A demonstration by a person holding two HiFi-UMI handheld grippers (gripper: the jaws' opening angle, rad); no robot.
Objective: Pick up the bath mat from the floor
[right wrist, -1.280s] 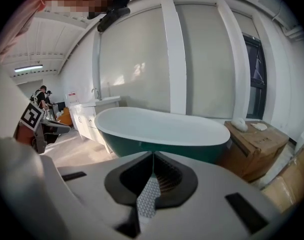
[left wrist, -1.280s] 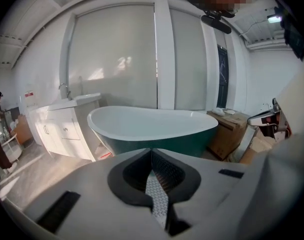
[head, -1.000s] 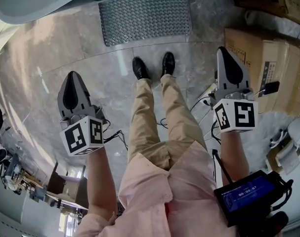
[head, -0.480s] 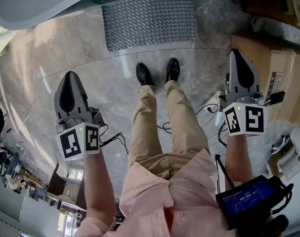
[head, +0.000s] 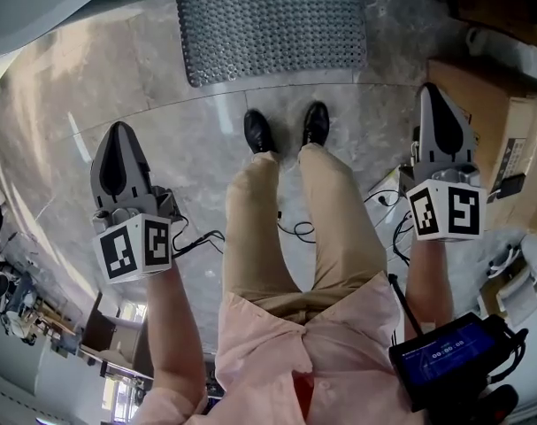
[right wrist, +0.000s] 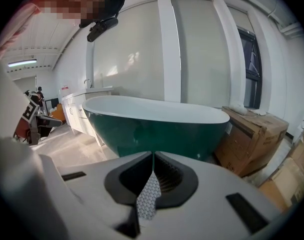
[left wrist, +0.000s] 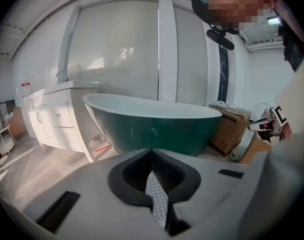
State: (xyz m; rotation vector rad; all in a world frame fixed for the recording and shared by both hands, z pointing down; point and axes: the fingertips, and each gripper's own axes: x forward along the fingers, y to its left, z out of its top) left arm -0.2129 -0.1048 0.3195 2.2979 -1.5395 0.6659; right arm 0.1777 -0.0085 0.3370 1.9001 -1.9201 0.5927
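Head view carries little legible writing. A dark handheld device [head: 448, 359] low at the person's right side, well apart from the bath mat [head: 272, 29], shows a blue screen with a row of pale digits too blurred to read. A cardboard box [head: 507, 122] to the right of the mat bears a white label with black print that is too small to make out. Each gripper has a marker cube, the left cube [head: 134, 248] and the right cube [head: 445, 211], showing black-and-white square patterns and no words.

The grey, studded bath mat lies flat on the marbled floor [head: 73, 104], just beside the bathtub [head: 38, 7] and just ahead of the person's two black shoes [head: 257, 131]. Nothing rests on it.

The left gripper [head: 118, 140] hangs left of and nearer the person than the mat, apart from it. The right gripper [head: 434, 100] hangs right of the mat, over the edge of the box. Thin black cables [head: 295, 228] trail on the floor behind the shoes, away from the mat.

Left gripper view shows the left gripper [left wrist: 152, 156] with its jaws pressed together and nothing between them. The teal bathtub [left wrist: 157, 129] is ahead, a white vanity cabinet [left wrist: 51, 119] to its left. Right gripper view shows the right gripper [right wrist: 153, 156] likewise closed and empty. In both gripper views each gripper's own body hides the mat.
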